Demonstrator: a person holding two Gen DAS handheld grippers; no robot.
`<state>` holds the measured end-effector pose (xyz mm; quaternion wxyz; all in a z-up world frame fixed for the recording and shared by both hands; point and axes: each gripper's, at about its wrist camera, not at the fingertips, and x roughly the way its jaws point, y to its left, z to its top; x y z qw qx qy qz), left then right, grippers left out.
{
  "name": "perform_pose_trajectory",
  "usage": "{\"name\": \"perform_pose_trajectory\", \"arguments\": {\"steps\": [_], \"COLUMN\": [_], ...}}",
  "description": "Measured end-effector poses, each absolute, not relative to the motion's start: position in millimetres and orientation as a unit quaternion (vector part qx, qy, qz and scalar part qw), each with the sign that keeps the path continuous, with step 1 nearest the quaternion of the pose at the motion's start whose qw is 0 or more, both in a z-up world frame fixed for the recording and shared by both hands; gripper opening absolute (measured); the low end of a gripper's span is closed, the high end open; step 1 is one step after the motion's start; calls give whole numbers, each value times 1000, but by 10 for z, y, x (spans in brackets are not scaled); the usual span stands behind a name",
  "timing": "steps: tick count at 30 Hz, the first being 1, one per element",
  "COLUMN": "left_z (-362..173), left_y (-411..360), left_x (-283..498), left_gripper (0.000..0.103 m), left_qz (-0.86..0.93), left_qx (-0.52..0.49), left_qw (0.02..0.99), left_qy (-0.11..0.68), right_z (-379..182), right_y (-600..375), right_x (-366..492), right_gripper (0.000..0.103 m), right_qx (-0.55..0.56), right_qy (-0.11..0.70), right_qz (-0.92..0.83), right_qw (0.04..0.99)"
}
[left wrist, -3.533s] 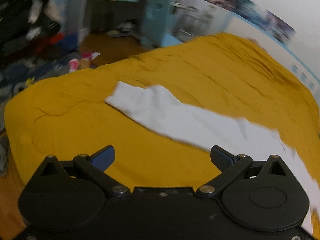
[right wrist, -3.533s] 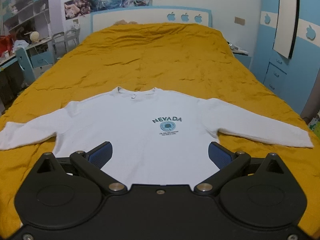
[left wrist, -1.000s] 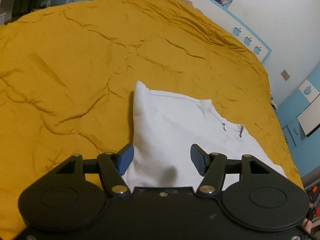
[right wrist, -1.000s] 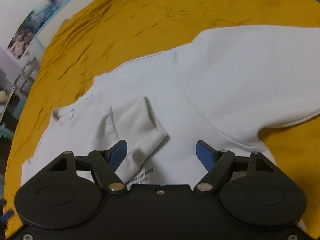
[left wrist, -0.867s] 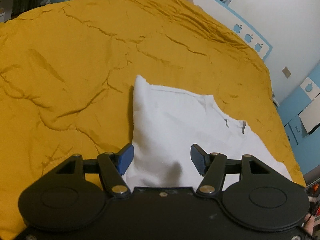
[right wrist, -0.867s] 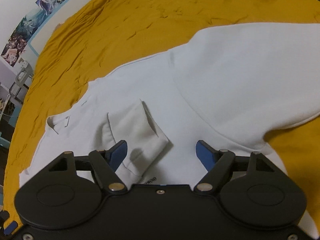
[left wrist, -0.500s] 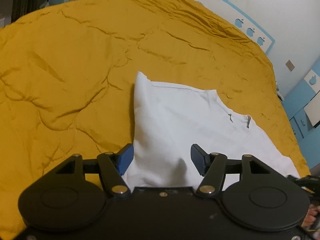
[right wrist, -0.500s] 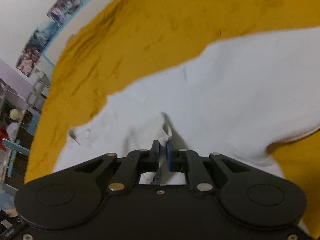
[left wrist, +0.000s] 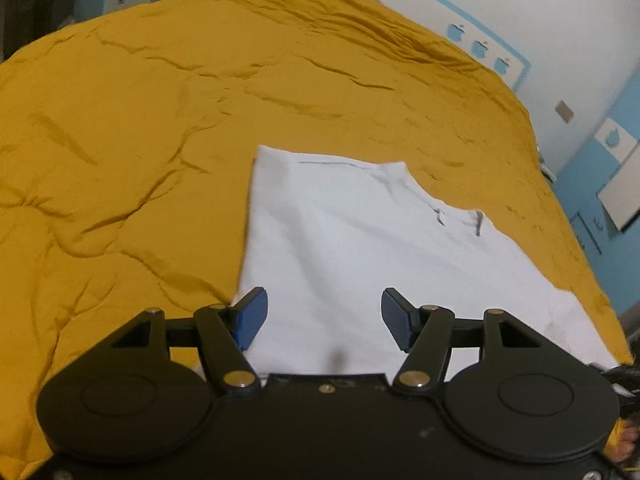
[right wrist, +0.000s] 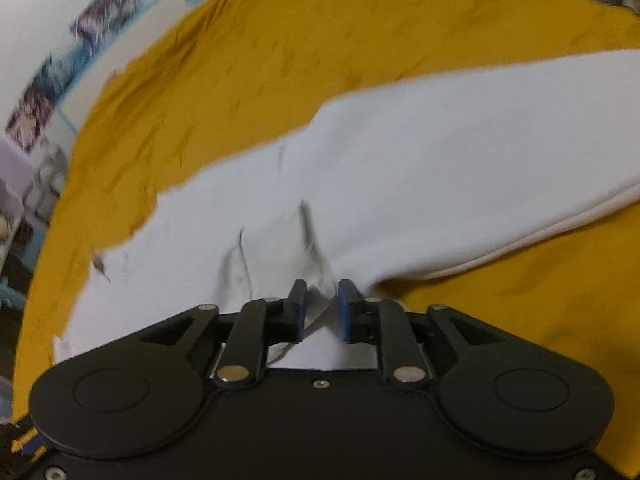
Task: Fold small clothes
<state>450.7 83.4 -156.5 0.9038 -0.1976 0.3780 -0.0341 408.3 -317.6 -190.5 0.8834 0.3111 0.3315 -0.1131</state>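
Observation:
A white long-sleeved shirt [left wrist: 360, 240] lies on a mustard-yellow bedspread [left wrist: 140, 120], its left side folded in to a straight edge. My left gripper [left wrist: 324, 316] is open and empty just above the shirt's near part. In the right wrist view the shirt [right wrist: 440, 168] fills the middle. My right gripper [right wrist: 322, 308] is shut on a folded sleeve end [right wrist: 318, 276] lying on the shirt's body and lifts it slightly. The other sleeve [right wrist: 540, 200] stretches away to the right.
The bedspread [right wrist: 240, 60] spreads on all sides of the shirt. A white headboard with blue apple shapes [left wrist: 480, 48] stands at the far end. Blue cabinets [left wrist: 600, 184] stand at the right of the bed. Posters [right wrist: 40, 104] hang on the wall.
My right gripper has closed on the folded sleeve end and moved in over the shirt. My left gripper stays open and has drifted slightly over the shirt.

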Motion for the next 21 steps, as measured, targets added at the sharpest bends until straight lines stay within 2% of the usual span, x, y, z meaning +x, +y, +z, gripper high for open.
{"name": "perform_pose_trajectory", "arguments": {"steps": [2,3,4,8,13,17,21], "left_z": [-1569,-1573,-1579,-1599,-1623,-1637,-1659], "left_y": [801,792,785,711,615,550,528], "left_x": [4486,4469,4446,4359,4337,4363,4394], "left_gripper": [64,64,65,68,69,70,70], "left_qz": [-36,-38,-39,-45,-40,-35,-28], "left_qx": [-194,-193,-192,-181,-168,-162,-151], "left_qw": [905,905,904,902,901,900,898], "left_qy": [378,378,380,388,397,403,411], "right_z": [-1779,-1746,-1725,-1728,-1998,-2283,-2382], "right_y": [-3446,-3627,-3807,-4672,-5533,-5825,-5944], "right_x": [3801,3659,3518,2915,2459,2486,2662], "right_gripper": [39,53,57,57,57,57,56], "right_qx": [324,330,337,361,478,545,543], "right_qy": [307,293,281,246,186,142,117], "right_qz": [-138,-160,-184,-301,-346,-343,-348], "right_qw": [884,883,879,848,786,752,755]}}
